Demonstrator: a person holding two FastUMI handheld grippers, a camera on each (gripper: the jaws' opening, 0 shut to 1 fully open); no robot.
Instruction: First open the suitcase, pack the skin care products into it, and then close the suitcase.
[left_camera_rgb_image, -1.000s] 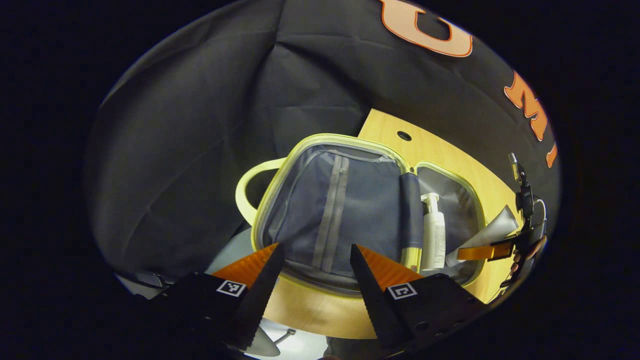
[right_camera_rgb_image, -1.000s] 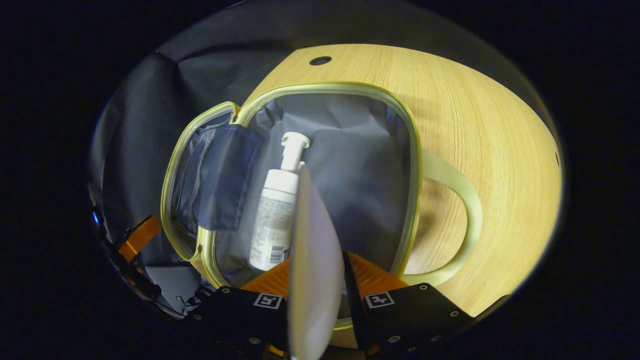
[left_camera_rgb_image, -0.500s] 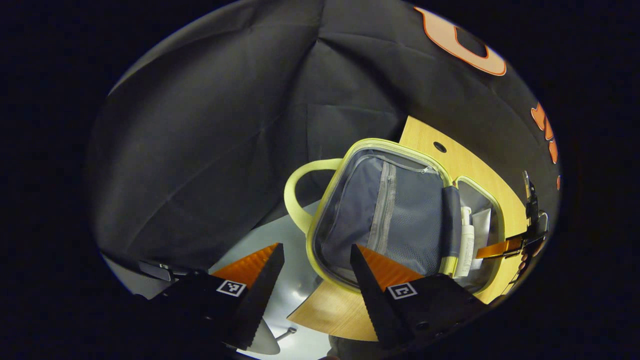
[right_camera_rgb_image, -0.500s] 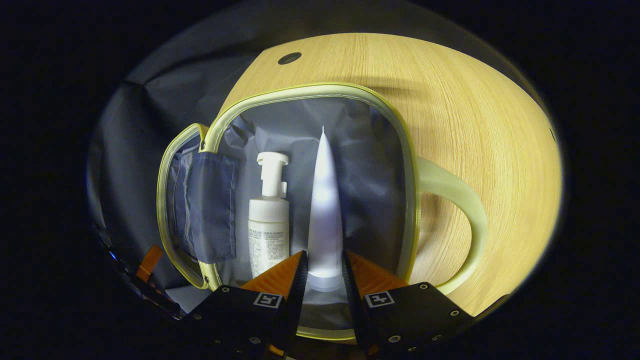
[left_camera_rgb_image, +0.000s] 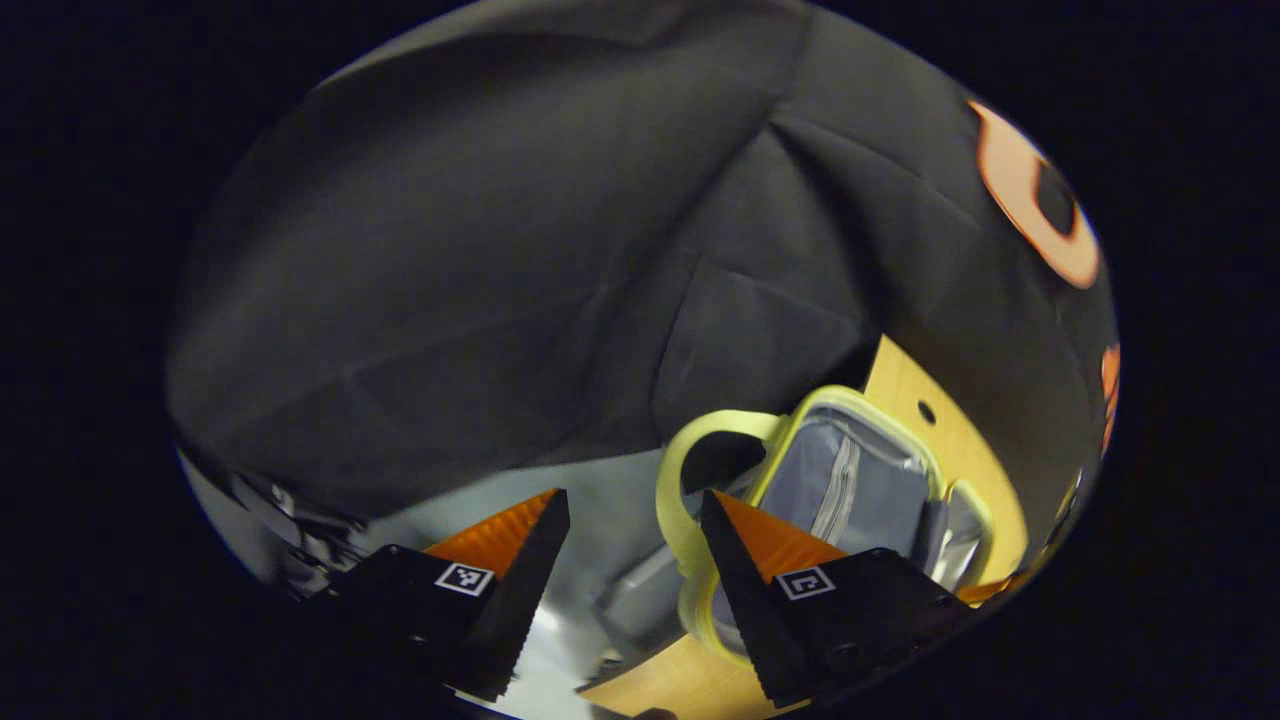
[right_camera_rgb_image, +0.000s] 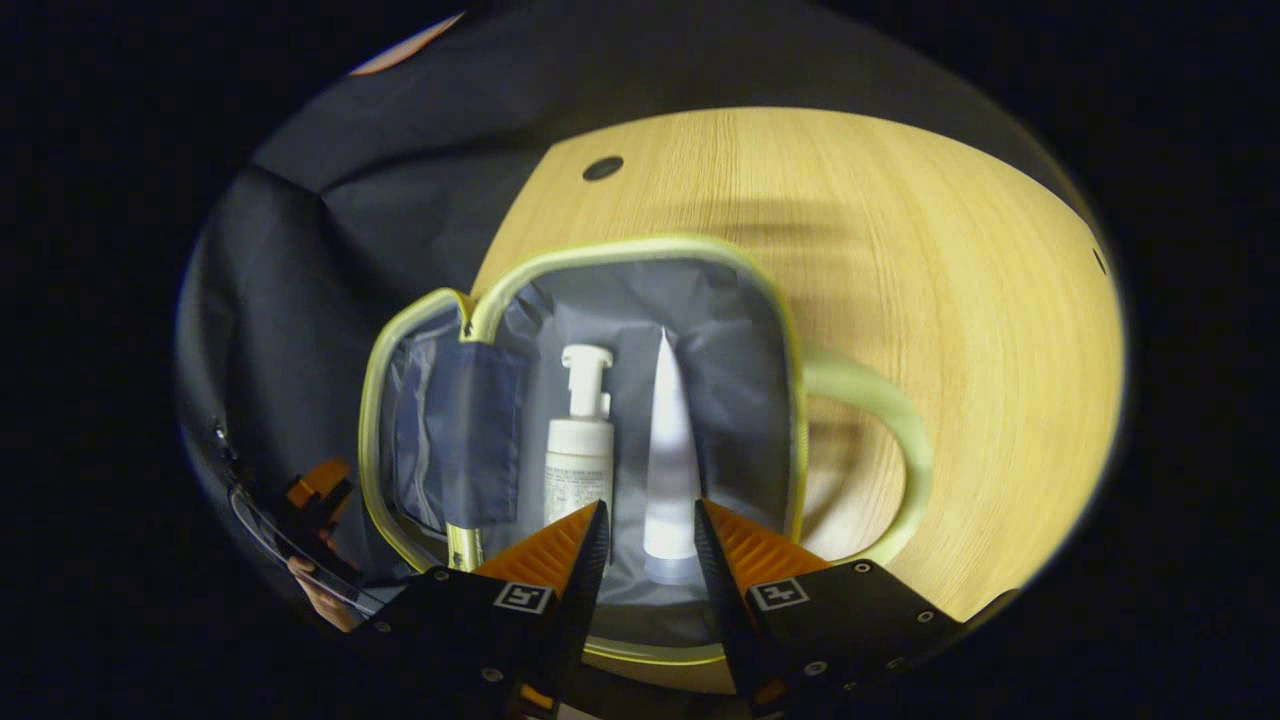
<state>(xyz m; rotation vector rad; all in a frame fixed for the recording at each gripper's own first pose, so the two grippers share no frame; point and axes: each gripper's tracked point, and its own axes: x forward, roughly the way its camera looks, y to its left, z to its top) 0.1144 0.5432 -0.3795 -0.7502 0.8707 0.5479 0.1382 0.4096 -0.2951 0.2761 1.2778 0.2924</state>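
The suitcase (right_camera_rgb_image: 640, 255) lay open flat on the wooden tabletop (right_camera_rgb_image: 950, 300), and both skin care products were in the right-hand half: the pump bottle (right_camera_rgb_image: 580, 450) and the tube (right_camera_rgb_image: 670, 450) lay side by side, apart from each other. The right claw (right_camera_rgb_image: 647, 520) hung just above the tube's cap end, fingers spread a bit wider than the tube and gripping nothing. The left claw (left_camera_rgb_image: 632, 505) was open and empty too, off by the lid half's handle (left_camera_rgb_image: 680, 480).

What could go wrong from there: the lid half (left_camera_rgb_image: 850, 480) seemed to overhang the tabletop's edge, so a sloppy grab might drag the whole case off. Swinging it shut fast could also roll the bottle or tube onto the rim and jam the closure.
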